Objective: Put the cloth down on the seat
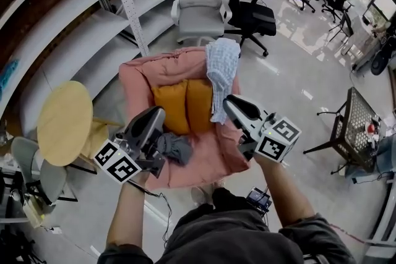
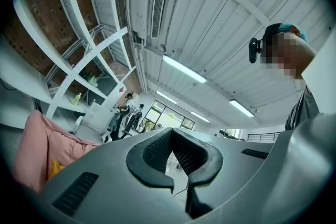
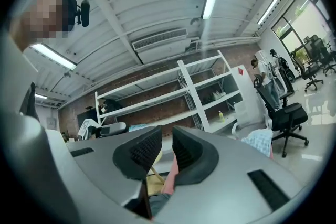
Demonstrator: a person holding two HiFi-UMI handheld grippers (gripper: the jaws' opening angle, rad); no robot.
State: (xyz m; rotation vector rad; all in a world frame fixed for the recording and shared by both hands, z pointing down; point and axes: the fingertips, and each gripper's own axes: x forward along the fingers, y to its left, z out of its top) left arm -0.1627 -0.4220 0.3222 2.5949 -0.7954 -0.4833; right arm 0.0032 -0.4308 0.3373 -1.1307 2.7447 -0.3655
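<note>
My head view shows the grey cloth (image 1: 175, 148) lying on the pink chair's (image 1: 207, 161) seat, just right of my left fingers (image 1: 150, 122). Their own view tilts up at the ceiling (image 2: 210, 18), misses the cloth, and shows them together, empty. My right fingers (image 1: 238, 109) stand slightly apart, empty, with a checked cloth (image 3: 260, 140) to their right.

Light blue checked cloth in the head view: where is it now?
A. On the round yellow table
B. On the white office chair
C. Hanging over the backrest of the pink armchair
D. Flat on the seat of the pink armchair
C: the light blue checked cloth hangs over the backrest of the pink armchair, reaching down beside the orange cushions.
</note>
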